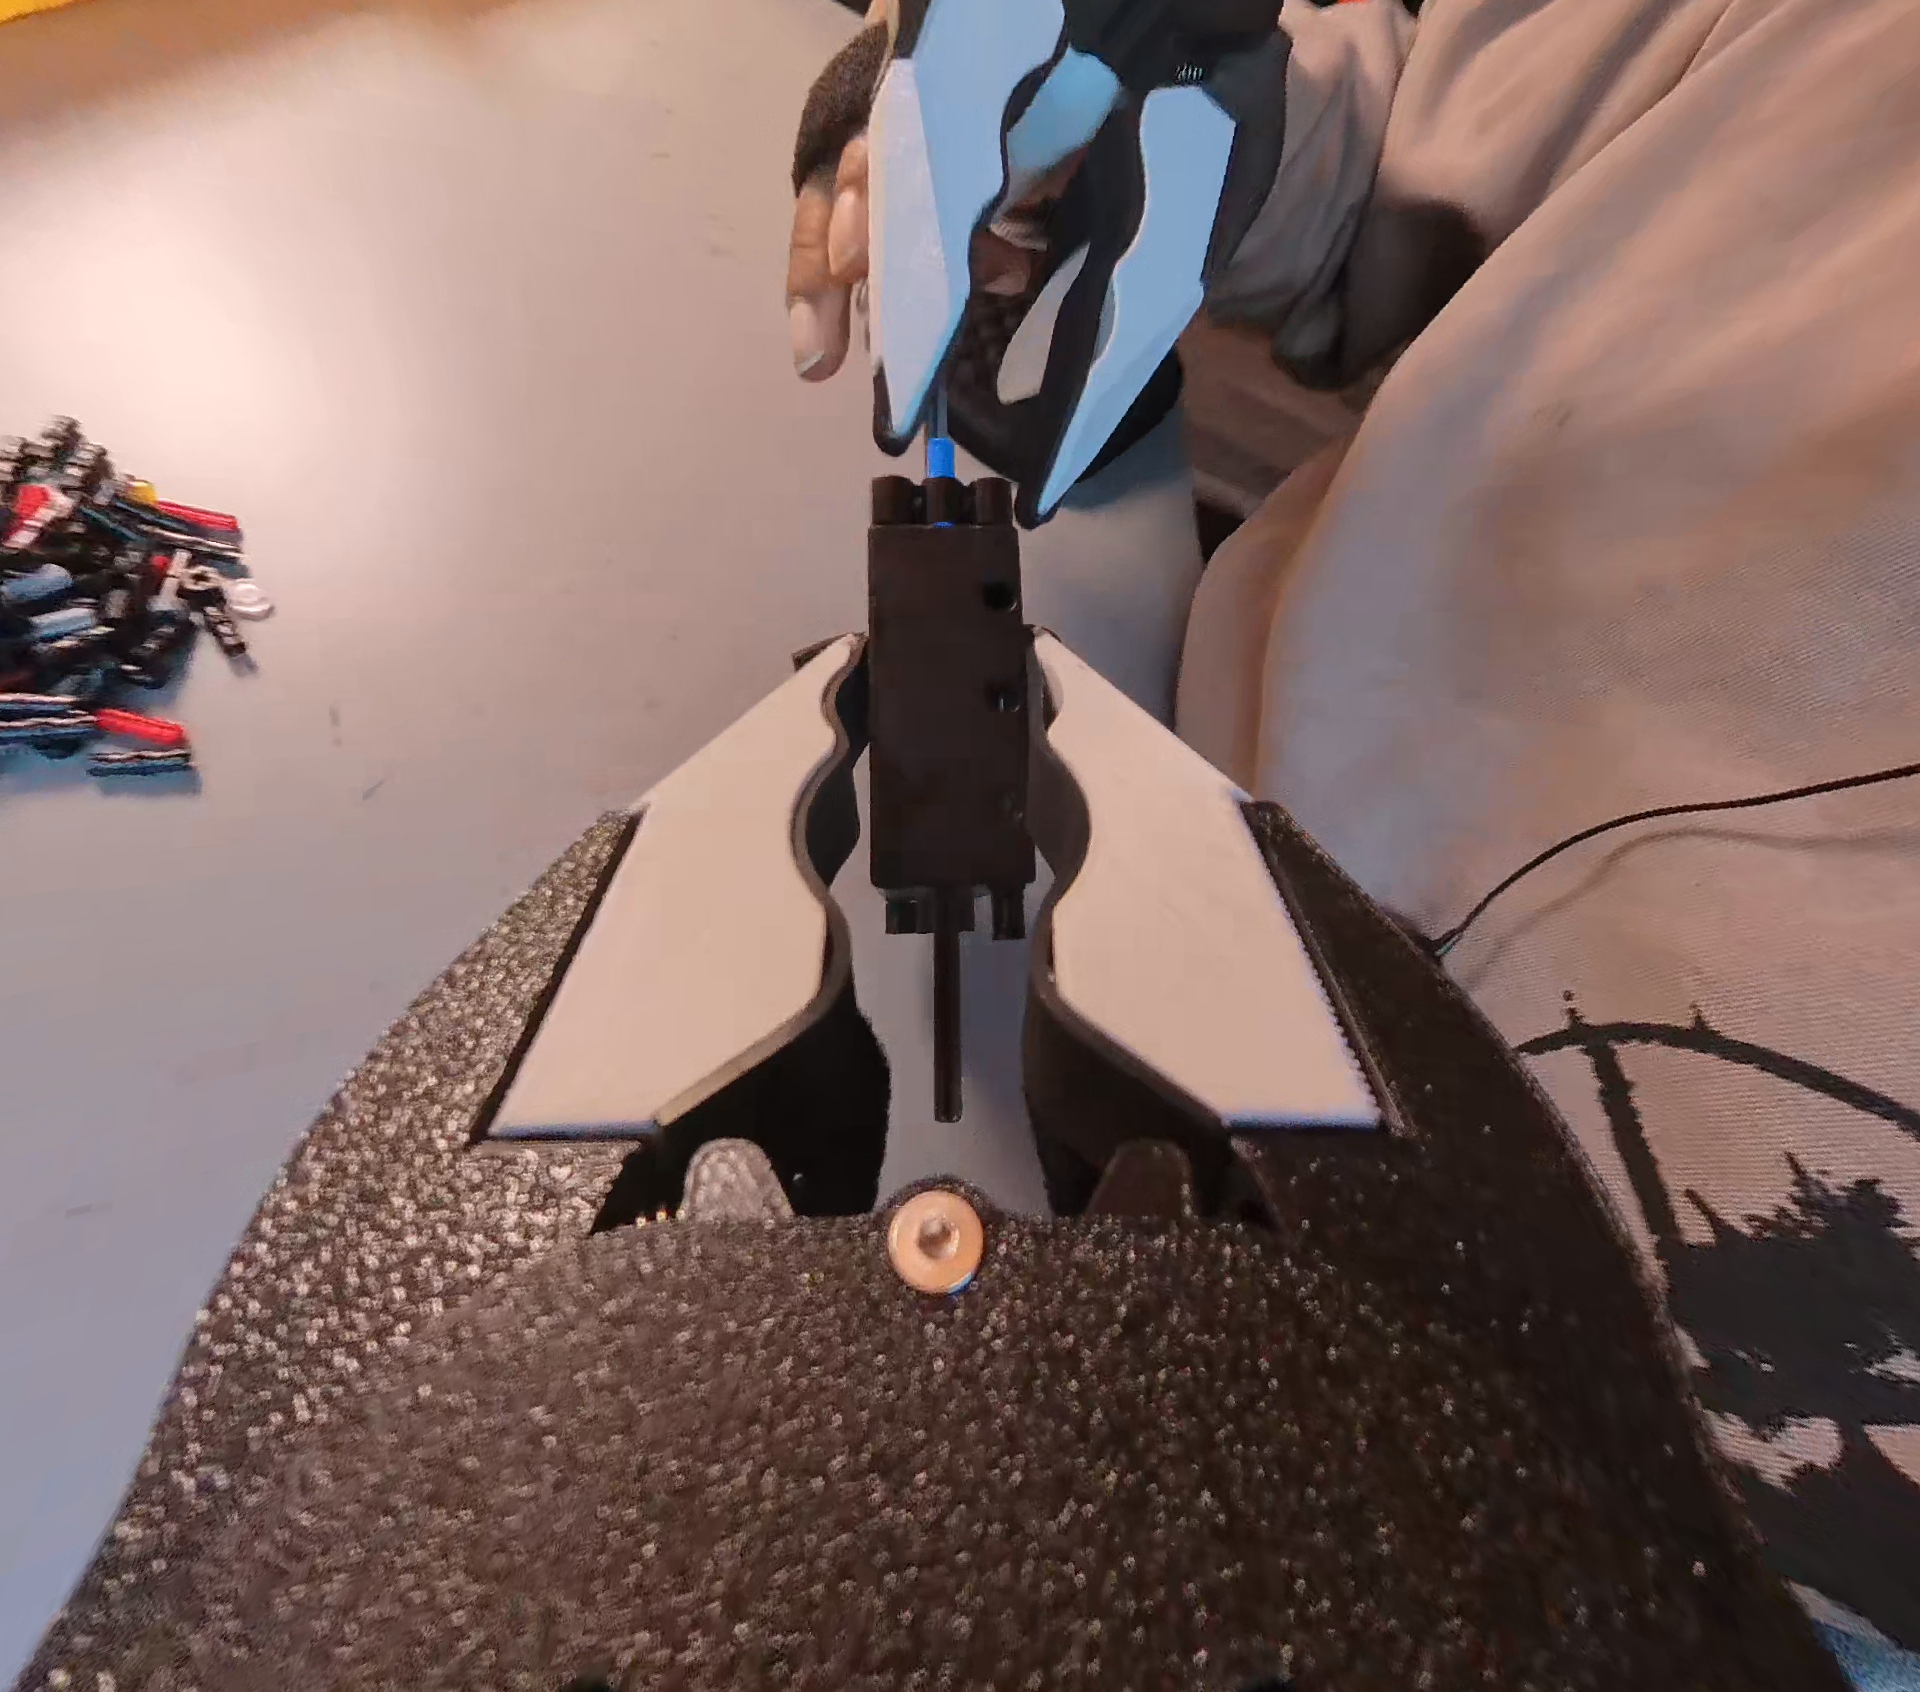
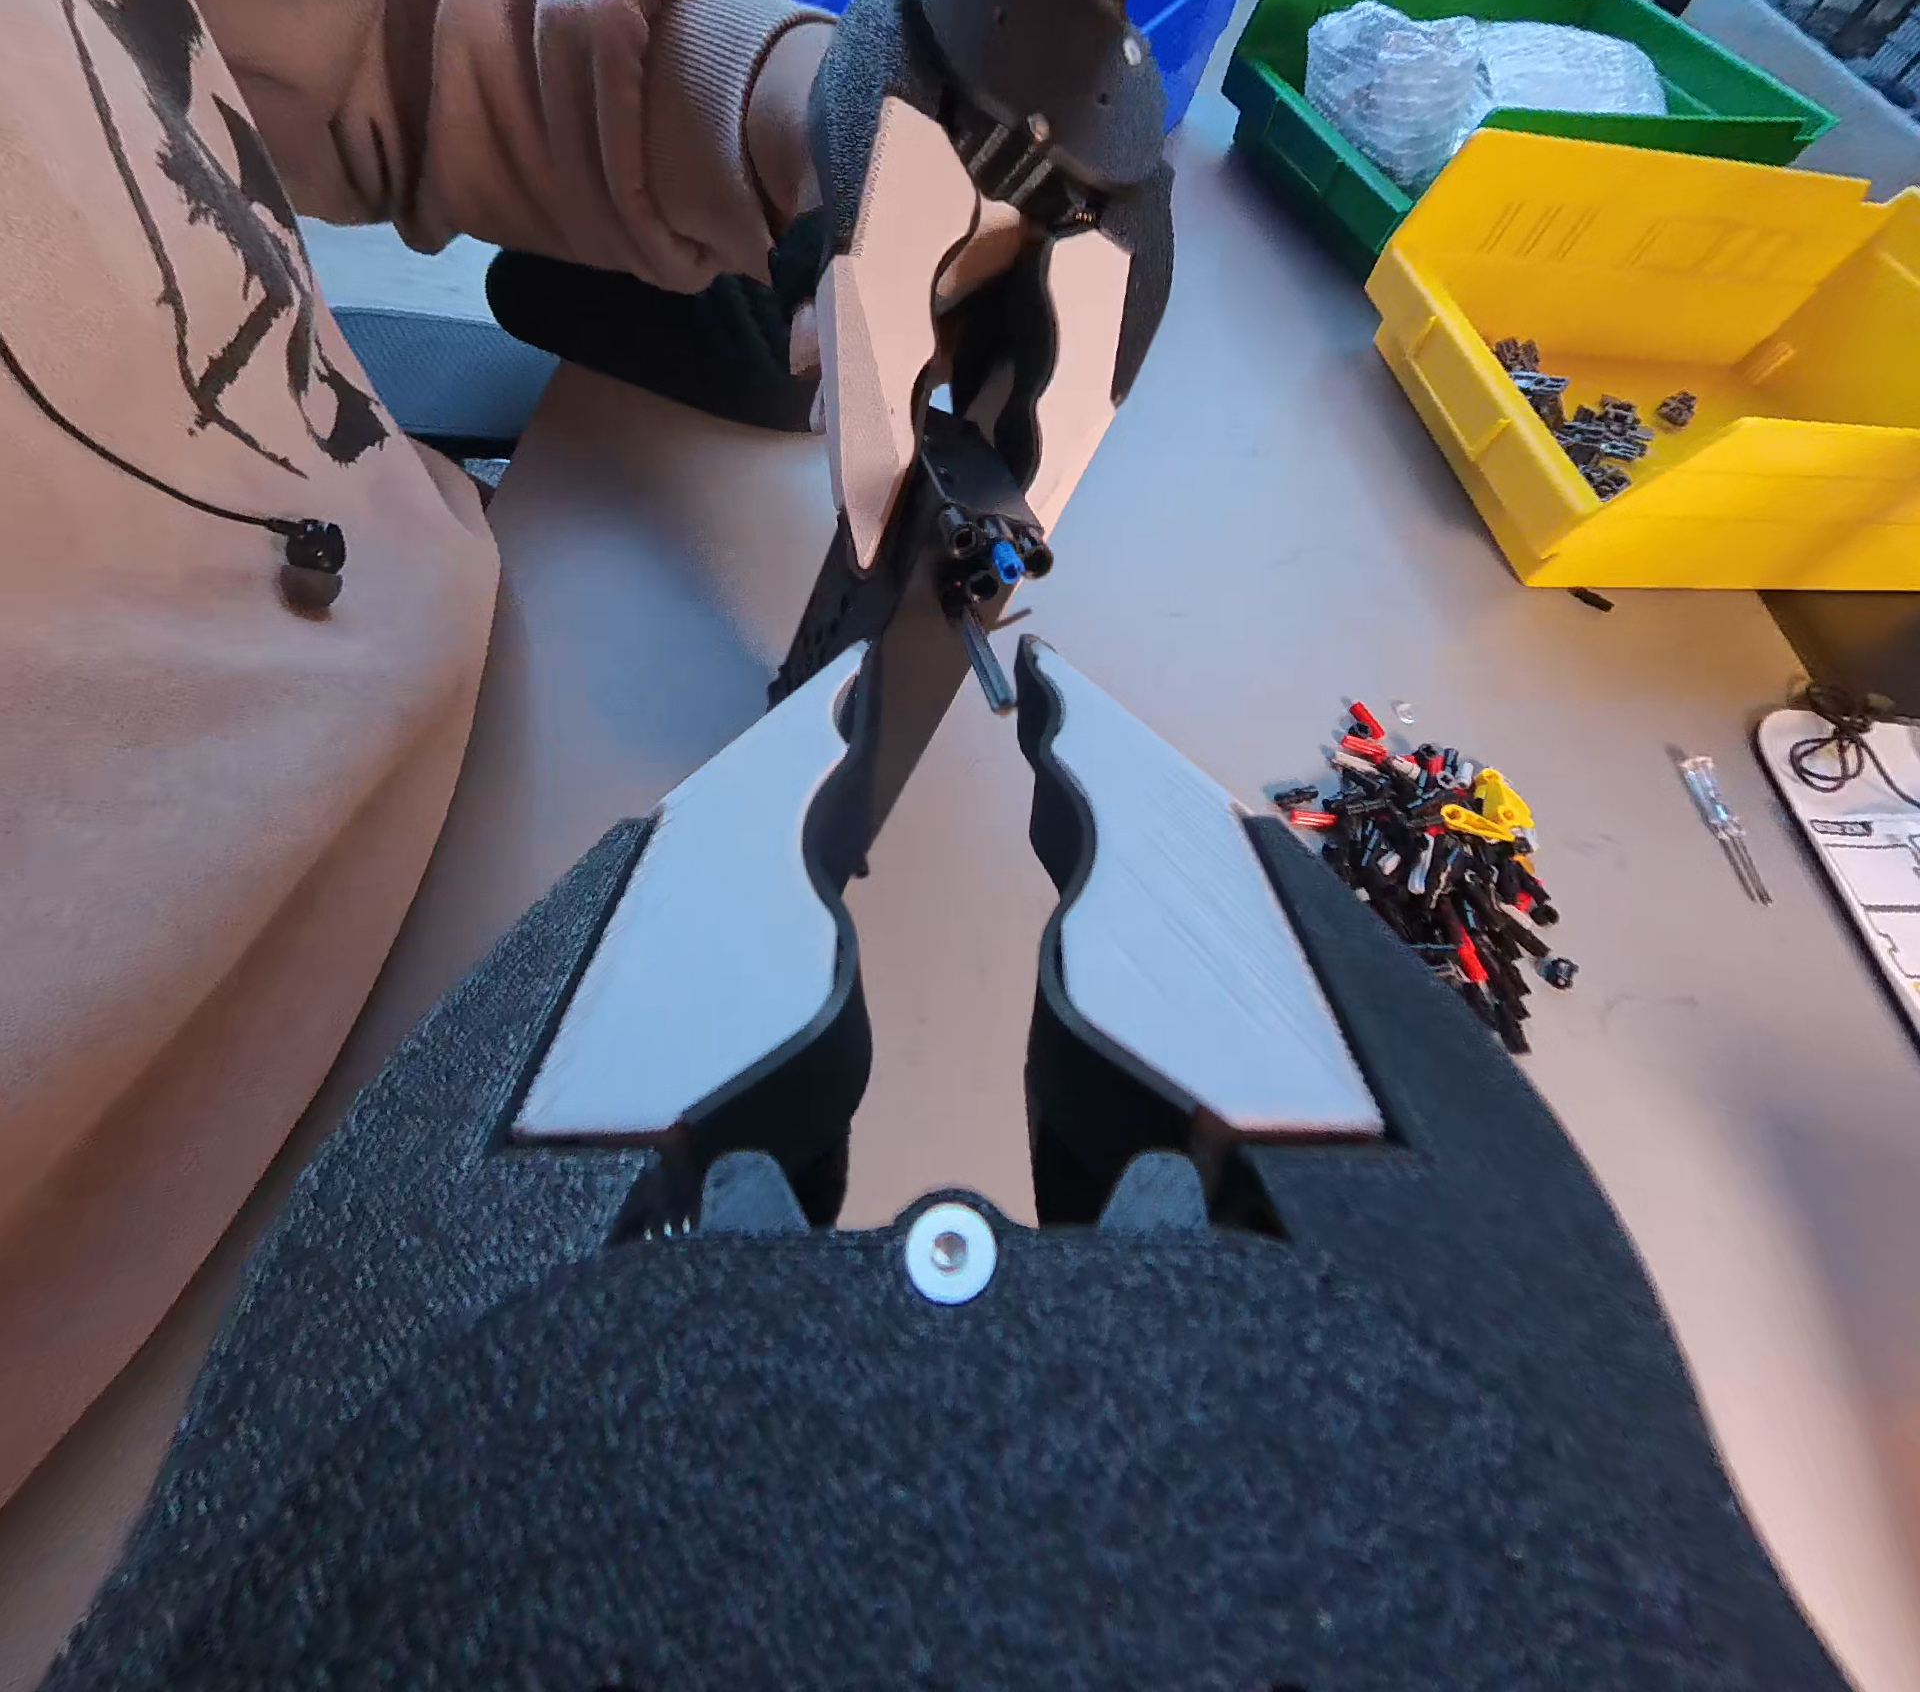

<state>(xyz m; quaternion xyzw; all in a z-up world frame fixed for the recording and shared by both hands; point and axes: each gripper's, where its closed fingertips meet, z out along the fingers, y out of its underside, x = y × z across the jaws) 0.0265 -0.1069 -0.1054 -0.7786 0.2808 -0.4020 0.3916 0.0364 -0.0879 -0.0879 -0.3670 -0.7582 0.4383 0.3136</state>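
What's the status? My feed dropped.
Left gripper shut on black block. Right gripper open, tips at its blue pin. Parts pile lies apart.

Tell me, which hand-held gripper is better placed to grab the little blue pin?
Right, probably. The right hand-held gripper is open with its tips just short of the small blue plastic pin; the left hand-held gripper is shut on the black holed plastic block carrying it.

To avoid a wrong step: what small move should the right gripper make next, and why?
Probably close the right gripper on the small blue plastic pin: its jaws stand open around that pin, which protrudes from the black perforated block clamped in the left gripper.
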